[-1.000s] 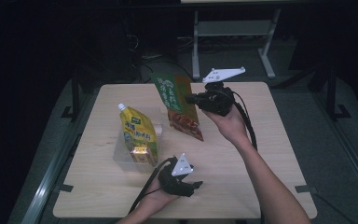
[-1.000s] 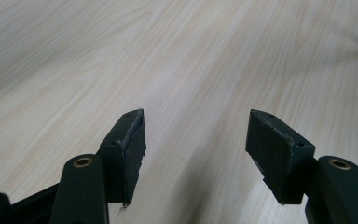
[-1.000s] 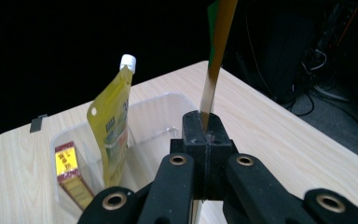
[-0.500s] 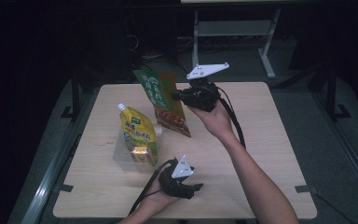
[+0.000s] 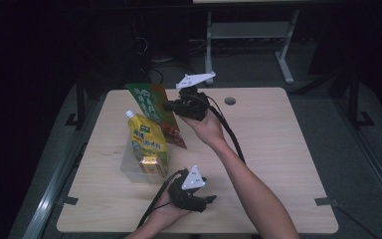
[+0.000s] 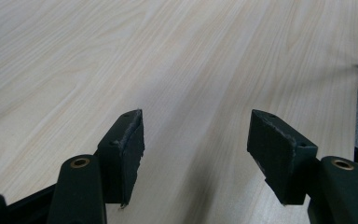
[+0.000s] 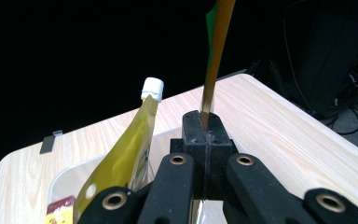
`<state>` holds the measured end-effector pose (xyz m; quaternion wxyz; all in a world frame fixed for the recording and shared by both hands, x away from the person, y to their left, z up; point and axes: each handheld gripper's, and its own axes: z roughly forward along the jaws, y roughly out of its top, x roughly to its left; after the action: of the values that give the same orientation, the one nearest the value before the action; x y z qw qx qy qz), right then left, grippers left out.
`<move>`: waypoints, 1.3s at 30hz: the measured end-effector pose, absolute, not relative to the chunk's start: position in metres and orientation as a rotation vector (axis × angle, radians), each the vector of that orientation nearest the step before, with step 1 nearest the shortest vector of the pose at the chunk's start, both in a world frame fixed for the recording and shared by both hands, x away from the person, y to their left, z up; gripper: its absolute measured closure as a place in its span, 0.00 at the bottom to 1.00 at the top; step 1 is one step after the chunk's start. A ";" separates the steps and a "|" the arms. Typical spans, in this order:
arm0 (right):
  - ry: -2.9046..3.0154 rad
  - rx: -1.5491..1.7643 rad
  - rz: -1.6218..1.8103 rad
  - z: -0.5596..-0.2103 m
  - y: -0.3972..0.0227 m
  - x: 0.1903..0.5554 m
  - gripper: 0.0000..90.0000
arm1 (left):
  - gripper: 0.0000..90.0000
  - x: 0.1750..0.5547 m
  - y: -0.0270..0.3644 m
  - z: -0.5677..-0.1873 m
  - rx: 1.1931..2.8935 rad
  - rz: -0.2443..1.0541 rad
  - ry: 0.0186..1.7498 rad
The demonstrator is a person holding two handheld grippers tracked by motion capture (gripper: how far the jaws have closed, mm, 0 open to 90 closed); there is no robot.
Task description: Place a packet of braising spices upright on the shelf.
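1. Leftmost, the yellow spouted pouch [image 5: 148, 144] stands upright in a clear container [image 5: 129, 167], left of centre, propped by its wall
2. Just right, the green-and-brown packet [image 5: 156, 112] hangs edge-on, pinched in the right gripper [image 5: 171, 106] with jaws fully closed, likely bound for that container
3. Lower centre, the left gripper [image 5: 210, 199] rests on the counter [image 5: 278, 149], jaws wide apart and empty, keeping clear

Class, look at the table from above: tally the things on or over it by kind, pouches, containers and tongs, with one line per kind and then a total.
Pouches: 2, a yellow spouted pouch and a green and red pouch held up by the right tongs
Clear containers: 1, the clear tub in which the yellow pouch stands
Tongs: 2, the right ones and the left tongs
Total: 5
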<state>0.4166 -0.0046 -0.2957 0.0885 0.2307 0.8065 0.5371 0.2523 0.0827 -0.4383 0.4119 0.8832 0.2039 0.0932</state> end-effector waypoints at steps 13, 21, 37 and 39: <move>2.385 0.724 1.665 -0.314 0.013 0.431 1.00 | 0.40 0.254 0.085 -0.436 2.227 0.239 0.508; 2.354 0.759 1.705 -0.323 0.017 0.437 1.00 | 0.40 0.255 0.087 -0.435 2.232 0.241 0.504; 2.347 0.725 1.610 -0.329 0.018 0.439 0.99 | 0.40 0.256 0.087 -0.434 2.224 0.252 0.506; 2.352 0.731 1.611 -0.330 0.018 0.439 0.98 | 0.40 0.255 0.087 -0.434 2.218 0.249 0.512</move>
<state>0.4391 0.0184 -0.3297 0.0991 0.2473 0.7951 0.5448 0.2554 0.0872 -0.4340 0.4132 0.8820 0.2037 0.0989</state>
